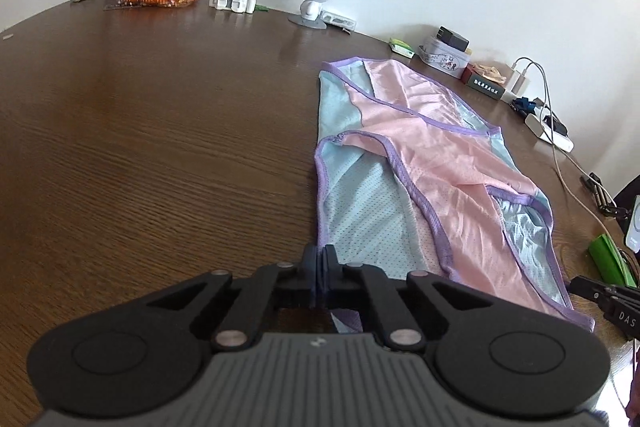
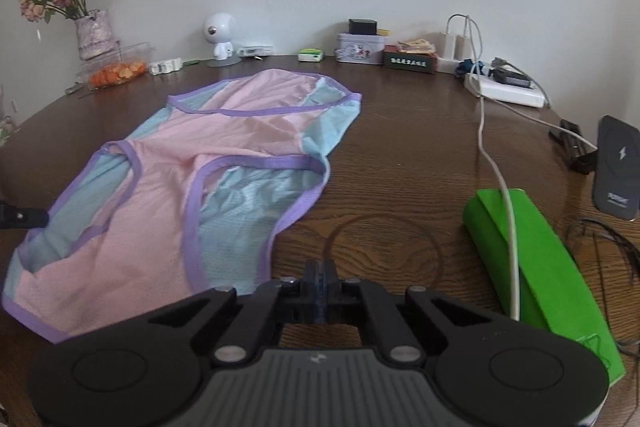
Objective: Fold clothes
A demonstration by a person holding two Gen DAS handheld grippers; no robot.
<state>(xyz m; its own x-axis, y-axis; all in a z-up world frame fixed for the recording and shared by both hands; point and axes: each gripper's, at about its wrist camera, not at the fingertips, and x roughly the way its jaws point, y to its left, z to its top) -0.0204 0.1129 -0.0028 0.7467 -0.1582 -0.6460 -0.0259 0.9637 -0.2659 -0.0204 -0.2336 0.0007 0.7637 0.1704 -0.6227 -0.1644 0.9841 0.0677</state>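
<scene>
A pink and pale-blue mesh garment with purple trim point(image 2: 168, 187) lies spread on the brown wooden table point(image 1: 140, 127). The left gripper point(image 1: 319, 263) and right gripper point(image 2: 320, 277) both have jaws closed, holding nothing.

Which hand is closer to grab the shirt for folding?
Left, probably. The left gripper sits shut right at the near hem of the pink shirt, while the right gripper is shut over bare table beside it.
</scene>
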